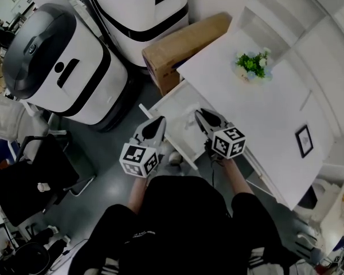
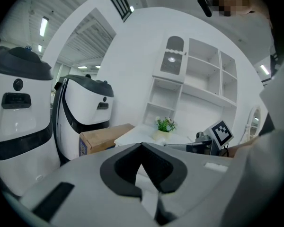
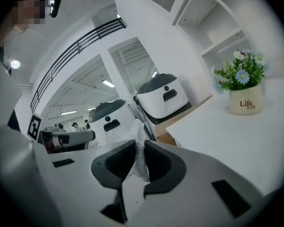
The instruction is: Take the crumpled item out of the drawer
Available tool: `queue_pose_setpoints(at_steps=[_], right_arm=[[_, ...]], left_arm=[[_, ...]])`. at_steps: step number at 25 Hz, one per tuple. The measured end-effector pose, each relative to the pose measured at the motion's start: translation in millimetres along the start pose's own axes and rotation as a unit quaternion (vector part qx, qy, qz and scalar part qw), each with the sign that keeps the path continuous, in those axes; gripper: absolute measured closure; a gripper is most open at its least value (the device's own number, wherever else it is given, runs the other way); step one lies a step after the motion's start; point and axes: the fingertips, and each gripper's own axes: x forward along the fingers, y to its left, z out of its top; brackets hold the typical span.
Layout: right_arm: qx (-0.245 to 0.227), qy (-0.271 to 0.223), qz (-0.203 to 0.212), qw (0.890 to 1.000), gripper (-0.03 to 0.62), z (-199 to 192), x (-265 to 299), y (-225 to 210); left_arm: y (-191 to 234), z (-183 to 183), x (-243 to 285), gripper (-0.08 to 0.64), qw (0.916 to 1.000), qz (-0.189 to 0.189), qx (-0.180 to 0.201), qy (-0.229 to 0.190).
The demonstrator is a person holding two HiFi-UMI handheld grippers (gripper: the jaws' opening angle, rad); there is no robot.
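Note:
In the right gripper view, a crumpled white item point(image 3: 139, 150) is pinched between the dark pads of my right gripper point(image 3: 138, 143), which is shut on it. The item sticks up past the fingertips. In the head view, my right gripper point(image 1: 205, 119) is over the open white drawer point(image 1: 180, 99) at the table's left side. My left gripper point(image 1: 153, 128) is level with it, at the drawer's outer edge. Seen from its own camera, the left gripper point(image 2: 142, 146) has its tips together with nothing between them. The drawer's inside is mostly hidden behind the grippers.
A white table point(image 1: 264, 113) carries a small potted plant point(image 1: 252, 65) and a framed picture point(image 1: 304, 140). A cardboard box point(image 1: 183, 42) lies by the table's far corner. Two large white machines point(image 1: 63, 67) stand to the left, and a black chair point(image 1: 28, 176) is nearer.

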Motion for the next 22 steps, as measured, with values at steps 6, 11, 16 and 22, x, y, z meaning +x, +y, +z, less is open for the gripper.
queue_pose_setpoints(at_steps=[6, 11, 16, 22], right_arm=[[-0.003, -0.062, 0.002, 0.998, 0.545, 41.5, -23.0, 12.1], [-0.012, -0.104, 0.005, 0.994, 0.545, 70.4, -41.7, 19.9], [-0.018, -0.138, 0.003, 0.99, 0.545, 92.0, -58.3, 23.8], [-0.041, -0.174, -0.001, 0.984, 0.545, 115.4, -75.1, 28.2]], left_arm=[[-4.7, 24.2, -9.4, 0.561, 0.9996, -0.001, 0.016, -0.023], [-3.1, 45.0, -16.8, 0.561, 0.9985, 0.003, 0.03, -0.046], [-3.0, 63.1, -23.7, 0.561, 0.9968, 0.009, 0.04, -0.068], [-2.3, 80.5, -30.5, 0.561, 0.9942, 0.02, 0.047, -0.095]])
